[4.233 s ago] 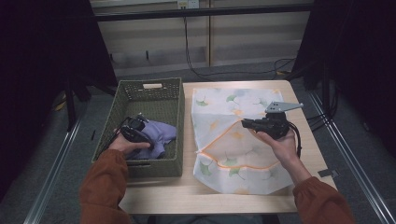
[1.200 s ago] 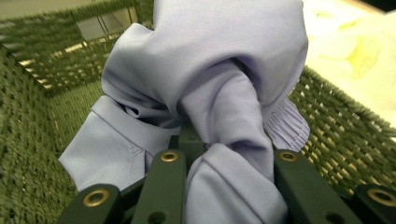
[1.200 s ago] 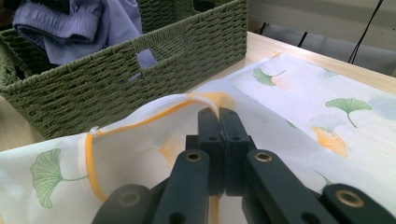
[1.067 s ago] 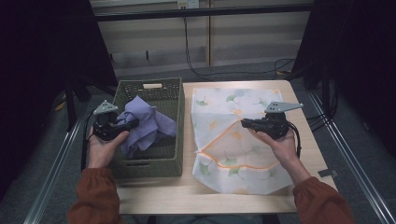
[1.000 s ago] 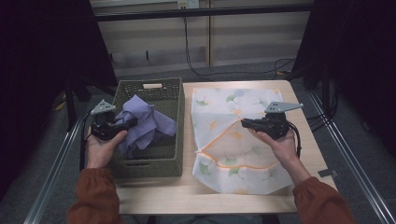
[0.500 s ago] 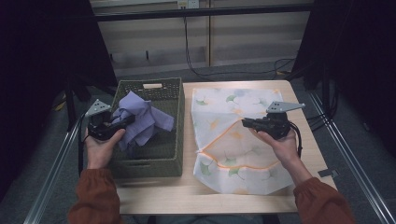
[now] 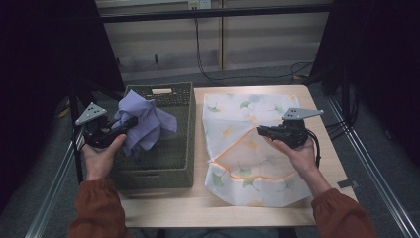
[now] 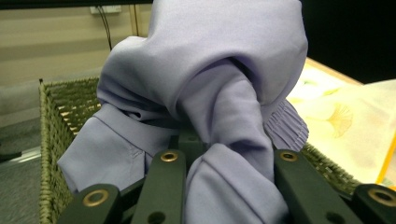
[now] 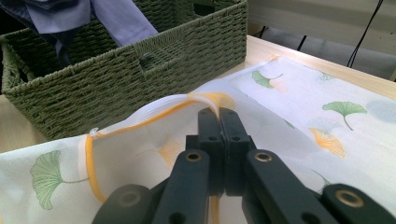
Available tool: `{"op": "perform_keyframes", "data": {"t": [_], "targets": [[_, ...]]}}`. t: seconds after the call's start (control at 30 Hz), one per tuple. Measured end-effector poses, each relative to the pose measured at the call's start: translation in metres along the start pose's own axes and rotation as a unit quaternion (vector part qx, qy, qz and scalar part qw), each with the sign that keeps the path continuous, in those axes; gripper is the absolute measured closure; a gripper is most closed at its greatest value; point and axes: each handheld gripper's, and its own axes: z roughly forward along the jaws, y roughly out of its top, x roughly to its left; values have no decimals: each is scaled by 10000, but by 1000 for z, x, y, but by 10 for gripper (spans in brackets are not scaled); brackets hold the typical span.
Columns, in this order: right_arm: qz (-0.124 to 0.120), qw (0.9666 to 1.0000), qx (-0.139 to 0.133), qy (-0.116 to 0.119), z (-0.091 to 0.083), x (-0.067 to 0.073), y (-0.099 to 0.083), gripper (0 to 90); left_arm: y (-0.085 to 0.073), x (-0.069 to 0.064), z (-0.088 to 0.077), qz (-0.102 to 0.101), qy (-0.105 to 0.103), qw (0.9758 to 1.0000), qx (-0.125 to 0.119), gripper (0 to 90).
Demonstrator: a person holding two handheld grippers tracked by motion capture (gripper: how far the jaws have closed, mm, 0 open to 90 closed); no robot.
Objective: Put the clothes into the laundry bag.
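While the left tool (image 7: 132, 123) stands at the left middle of the high view, its jaws are closed on a crumpled lavender cloth garment (image 7: 143, 124), and the garment hangs from them above the left part of a dark green woven basket (image 7: 171, 171). From the left tool's own camera, the lavender garment (image 8: 210, 107) bulges up between the two black jaws at the bottom of the frame, and folds of it fall over the basket rim (image 8: 51, 116) at the left. The person's left hand (image 7: 99, 156) grips this tool from below, beside the basket's left wall.

At the right middle of the high view the right tool (image 7: 261, 131) points toward the left of the frame, held by the right hand (image 7: 297, 153). Its jaws are fully closed and pinch the orange-trimmed opening edge of a white mesh laundry bag printed with green and yellow ginkgo leaves (image 7: 247, 109). The right tool's own camera (image 9: 219, 116) shows this edge lifted a little in a small arch at the jaw tips, with the bag (image 9: 327, 116) spread flat around it.

The bag lies on the light wooden desk (image 7: 198, 208), just beside the basket's right wall.
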Motion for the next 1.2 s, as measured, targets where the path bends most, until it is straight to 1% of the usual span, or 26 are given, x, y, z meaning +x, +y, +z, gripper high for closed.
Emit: {"op": "perform_keyframes", "data": {"t": [0.07, 0.1, 0.17, 0.2, 0.3, 0.33, 0.5, 0.53, 0.63, 0.67, 0.7, 0.8, 0.87, 0.97, 1.03, 1.2], "targets": [[-4, 10000, -1, 0, 0, 0, 0, 897, 2, -1, -2, 29, 20, 10000, -57, 747], [-9, 10000, -9, 15, 0, -1, 0, 897, 4, -2, -4, 46, -14, 10000, -84, 747], [-9, 10000, -2, 2, 0, -1, 0, 897, 6, -4, -6, 75, -17, 9999, -135, 747], [-1, 10000, -6, -3, 0, -1, 0, 897, 8, -5, -8, 83, -36, 9998, -198, 747], [-1, 10000, -7, -6, 0, -1, 0, 897, 9, -7, -9, 87, -37, 9996, -252, 747], [0, 10000, -5, -7, 0, -1, 0, 897, 10, -6, -10, 127, -48, 9995, -270, 747], [-11, 10000, -1, 23, 0, -1, -1, 897, 11, -7, -13, 79, -85, 9992, -371, 747], [-15, 10000, 0, 23, 0, -1, -1, 897, 11, -7, -14, 74, -60, 9992, -384, 747], [-2, 10000, 10, 17, 0, -1, -1, 897, 13, -8, -18, 94, -67, 9989, -452, 746], [2, 10000, 14, 14, 0, -1, -1, 897, 14, -9, -20, 153, -99, 9985, -507, 746], [-1, 10000, 16, 10, 0, -1, -1, 897, 14, -10, -20, 142, -66, 9985, -516, 746], [-12, 10000, 8, -3, 0, 0, 0, 897, 15, -10, -22, 146, -75, 9983, -562, 746], [-22, 10000, 7, -4, 0, 0, 0, 897, 17, -11, -25, 133, -145, 9977, -644, 746], [-26, 10000, 17, -3, 0, 0, 0, 897, 19, -12, -29, 121, -170, 9973, -706, 746], [-40, 10000, 12, 5, 0, 0, 0, 897, 23, -15, -34, 183, -151, 9966, -785, 746], [-27, 10000, 21, 19, 0, 0, -1, 897, 28, -20, -39, 247, -178, 9958, -866, 746]]}}
